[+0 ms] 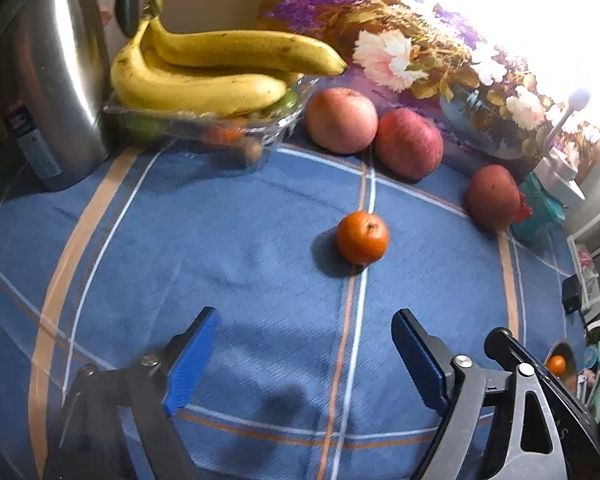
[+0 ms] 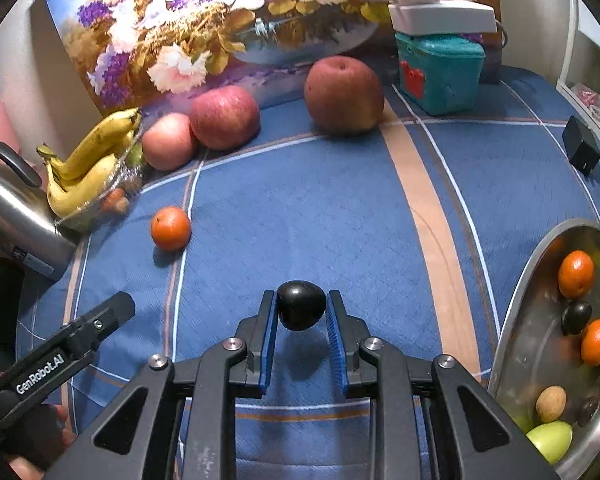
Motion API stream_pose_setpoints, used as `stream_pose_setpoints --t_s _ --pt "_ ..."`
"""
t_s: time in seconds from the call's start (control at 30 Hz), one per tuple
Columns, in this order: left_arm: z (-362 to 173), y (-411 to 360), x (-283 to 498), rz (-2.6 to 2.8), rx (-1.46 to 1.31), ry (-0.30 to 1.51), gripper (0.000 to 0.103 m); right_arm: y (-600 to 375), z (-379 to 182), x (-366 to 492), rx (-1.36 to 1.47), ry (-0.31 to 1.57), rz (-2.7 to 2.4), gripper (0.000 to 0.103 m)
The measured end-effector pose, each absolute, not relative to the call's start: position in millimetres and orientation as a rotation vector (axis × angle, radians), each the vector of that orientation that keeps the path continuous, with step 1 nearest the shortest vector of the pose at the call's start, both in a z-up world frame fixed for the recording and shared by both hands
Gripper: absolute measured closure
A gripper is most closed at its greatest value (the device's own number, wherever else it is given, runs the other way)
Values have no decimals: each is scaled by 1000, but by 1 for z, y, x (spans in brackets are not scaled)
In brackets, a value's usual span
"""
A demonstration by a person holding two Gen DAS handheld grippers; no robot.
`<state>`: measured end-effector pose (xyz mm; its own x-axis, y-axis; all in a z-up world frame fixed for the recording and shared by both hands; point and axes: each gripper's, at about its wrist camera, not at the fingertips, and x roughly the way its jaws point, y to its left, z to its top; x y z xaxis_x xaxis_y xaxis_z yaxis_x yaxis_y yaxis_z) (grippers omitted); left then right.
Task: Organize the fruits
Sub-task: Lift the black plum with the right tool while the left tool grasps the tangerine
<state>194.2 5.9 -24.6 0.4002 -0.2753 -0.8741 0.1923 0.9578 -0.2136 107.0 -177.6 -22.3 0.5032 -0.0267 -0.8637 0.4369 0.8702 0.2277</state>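
Several fruits already lay in your metal bowl [image 2: 516, 320] at four o'clock; your right tongs [image 2: 302, 312] clenched a dark plum [image 2: 301, 306], left tongs [image 1: 304, 356] released, while the tangerine [image 1: 362, 237] and apples [image 1: 342, 120] waited on the desk [image 1: 240, 248].

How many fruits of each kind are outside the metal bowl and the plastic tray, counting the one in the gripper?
Apples: 3
Tangerine: 1
Black plum, held: 1
Total: 5
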Motion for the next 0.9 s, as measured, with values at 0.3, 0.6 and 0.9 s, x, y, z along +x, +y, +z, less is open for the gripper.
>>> stream_pose_setpoints --t_s 0.3,0.6,0.9 --pt "-27 -33 215 -361 -37 1128 37 -185 -18 124 473 948 -269 78" --pt "-40 -59 238 -338 62 1146 47 -209 -26 134 510 920 -266 78" --pt "-47 -67 243 -339 65 1142 61 -217 -37 139 538 924 -264 78"
